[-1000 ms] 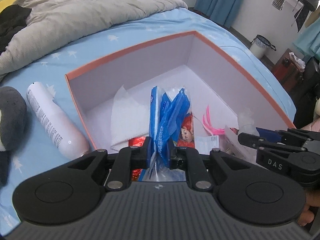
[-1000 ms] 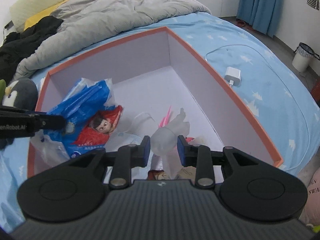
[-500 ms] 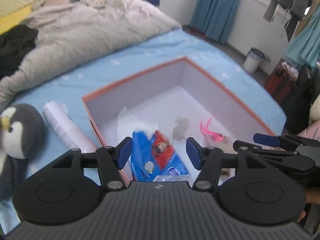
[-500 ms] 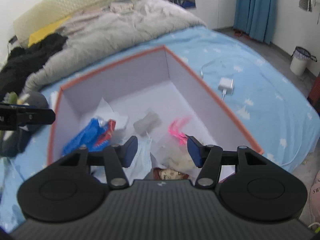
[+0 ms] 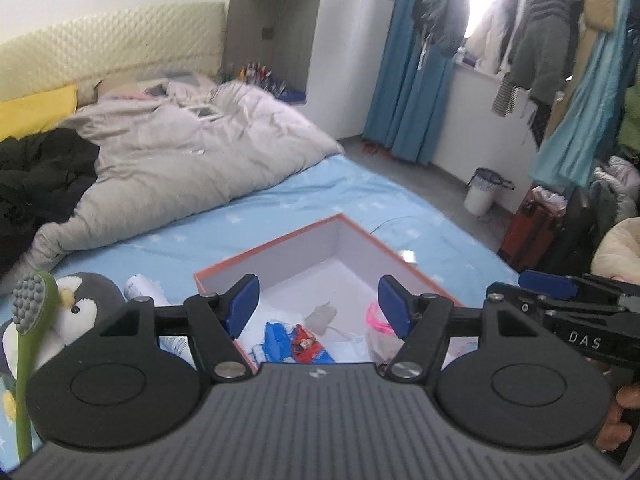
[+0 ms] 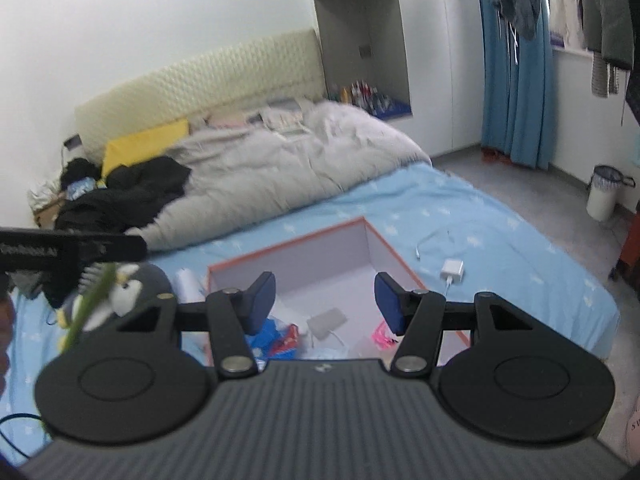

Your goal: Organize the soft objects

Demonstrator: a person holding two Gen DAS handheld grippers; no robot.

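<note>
Blue bed [image 5: 352,200], one orange-rimmed box [image 5: 360,232] holding one blue packet [image 5: 276,338] and one pink item [image 5: 376,314]; one penguin [image 5: 80,308] beside. Left gripper [image 5: 318,304] and right gripper [image 6: 325,300] both hover wide open, empty.

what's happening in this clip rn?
A person holds a tool in each hand above an orange-rimmed box on the bed. Left tool and right tool are both open and empty. The blue snack bag and pink item lie inside the box. The plush penguin sits outside on the sheet.
</note>
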